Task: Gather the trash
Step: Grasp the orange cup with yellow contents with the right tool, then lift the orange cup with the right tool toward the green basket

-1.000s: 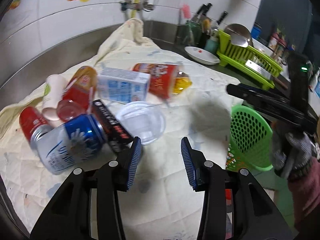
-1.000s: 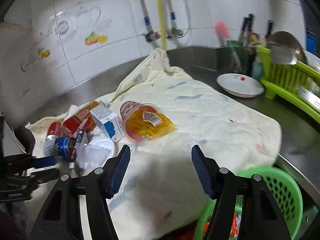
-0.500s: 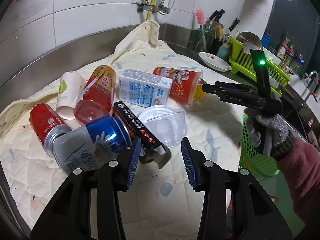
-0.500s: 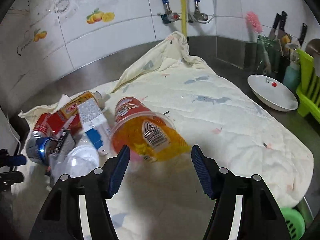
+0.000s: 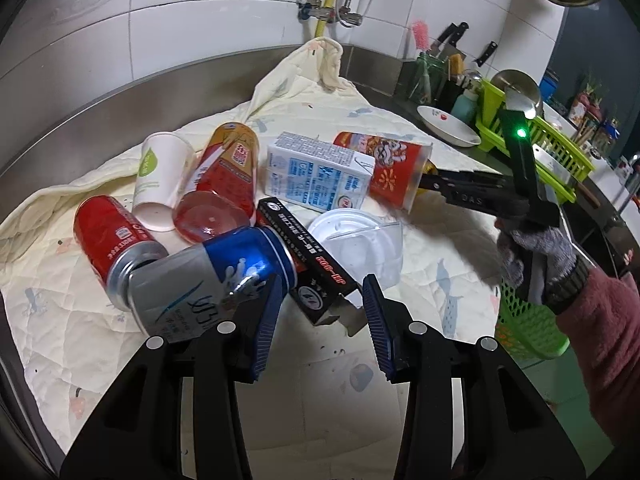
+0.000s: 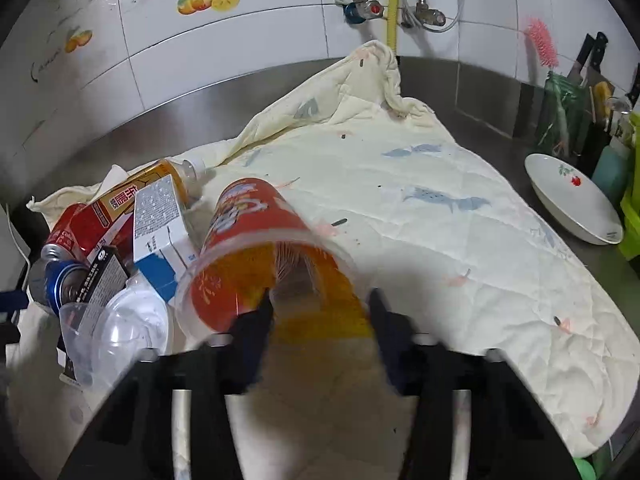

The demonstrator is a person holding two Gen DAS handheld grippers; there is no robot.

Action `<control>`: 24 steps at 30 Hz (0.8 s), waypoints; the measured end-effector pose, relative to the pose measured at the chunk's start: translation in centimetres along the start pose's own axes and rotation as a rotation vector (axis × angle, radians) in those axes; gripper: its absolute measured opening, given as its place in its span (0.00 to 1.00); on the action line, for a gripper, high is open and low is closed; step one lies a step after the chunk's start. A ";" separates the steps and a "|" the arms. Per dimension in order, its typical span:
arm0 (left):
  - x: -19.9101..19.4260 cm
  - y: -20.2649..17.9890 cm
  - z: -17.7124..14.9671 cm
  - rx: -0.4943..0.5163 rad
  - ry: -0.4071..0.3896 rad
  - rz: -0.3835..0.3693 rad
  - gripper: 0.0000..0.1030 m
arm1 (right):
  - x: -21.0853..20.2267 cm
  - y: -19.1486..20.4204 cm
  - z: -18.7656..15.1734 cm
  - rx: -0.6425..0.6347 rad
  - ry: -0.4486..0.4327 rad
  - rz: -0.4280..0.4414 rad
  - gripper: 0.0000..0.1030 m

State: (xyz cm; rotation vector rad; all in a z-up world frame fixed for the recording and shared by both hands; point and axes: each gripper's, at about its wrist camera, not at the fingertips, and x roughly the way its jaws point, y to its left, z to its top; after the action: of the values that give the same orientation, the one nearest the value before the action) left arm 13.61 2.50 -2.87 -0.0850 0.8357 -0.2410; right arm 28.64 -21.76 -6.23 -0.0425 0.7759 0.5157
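Through the left wrist view, the left gripper (image 5: 320, 320) hovers low over the quilted cloth (image 5: 440, 280), jaws parted and empty, the end of a black carton (image 5: 308, 256) just ahead of them and a blue can (image 5: 216, 280) touching the left pad; it looks parked there, waiting its turn. The trash sits heaped on the left of the cloth: red can (image 5: 112, 236), paper cup (image 5: 158, 176), milk carton (image 5: 316, 178), clear lid (image 5: 360, 248). Over on the right, a gloved hand (image 5: 536, 260) drives the other tool's tips into the mouth of the red snack cup (image 5: 388, 168), with the green basket (image 5: 524, 324) close below, handy for the drop. Now the right wrist view: the right gripper (image 6: 320, 308) is closing, one finger inside the red snack cup (image 6: 256, 248) and one outside, pinching its near rim wall, a sensible hold on a tub lying on its side. Whether the pads press yet, I can't tell.
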 end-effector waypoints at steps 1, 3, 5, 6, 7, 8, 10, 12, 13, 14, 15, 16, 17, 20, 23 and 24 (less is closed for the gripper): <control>-0.1 0.0 0.0 0.000 -0.003 0.003 0.41 | -0.2 0.1 -0.2 -0.003 -0.003 -0.006 0.36; -0.5 0.2 0.0 -0.003 -0.011 0.007 0.41 | -0.8 0.4 -0.5 -0.006 -0.008 -0.008 0.35; -0.8 0.5 0.0 -0.005 -0.015 0.011 0.41 | -1.4 0.6 -0.7 -0.005 -0.010 -0.023 0.34; -1.0 0.6 0.0 -0.005 -0.018 0.015 0.41 | -1.8 0.7 -0.8 -0.001 -0.012 -0.020 0.34; -1.2 0.7 -0.1 -0.006 -0.021 0.018 0.41 | -2.3 0.8 -0.9 0.004 -0.019 -0.018 0.34; -1.3 0.8 -0.1 -0.008 -0.022 0.019 0.41 | -2.6 0.8 -1.0 0.005 -0.022 -0.026 0.34; -1.5 1.2 -0.1 -0.013 -0.026 0.026 0.41 | -3.5 1.1 -1.4 0.003 -0.025 -0.044 0.34; -1.7 1.4 -0.1 -0.015 -0.029 0.035 0.46 | -4.2 1.3 -1.8 -0.002 -0.021 -0.075 0.34; -1.8 1.5 -0.1 -0.014 -0.033 0.042 0.52 | -4.6 1.4 -2.1 -0.006 -0.023 -0.092 0.34; -2.0 1.5 -0.2 -0.010 -0.038 0.049 0.53 | -4.8 1.4 -2.4 -0.003 -0.023 -0.101 0.34; -2.2 1.4 -0.2 0.000 -0.044 0.052 0.53 | -5.4 1.4 -2.8 0.011 -0.025 -0.106 0.34; -2.4 1.4 -0.2 0.007 -0.050 0.053 0.53 | -5.8 1.3 -3.1 0.017 -0.027 -0.109 0.34; -2.7 1.4 -0.3 0.020 -0.055 0.055 0.53 | -6.2 1.4 -3.4 0.021 -0.028 -0.114 0.34; -2.9 1.4 -0.6 0.069 -0.046 0.064 0.54 | -7.5 1.7 -4.5 0.036 -0.027 -0.128 0.34; -2.5 1.8 -1.1 0.107 -0.008 0.066 0.56 | -8.8 2.4 -5.8 0.044 -0.033 -0.125 0.34; -2.4 1.9 -1.3 0.119 0.004 0.069 0.56 | -9.4 2.7 -6.3 0.049 -0.035 -0.129 0.34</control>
State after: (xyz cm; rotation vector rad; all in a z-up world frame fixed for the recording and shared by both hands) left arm 11.43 4.98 -2.36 0.0556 0.8249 -0.2258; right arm 17.64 -24.85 -3.98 -0.0373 0.7456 0.3738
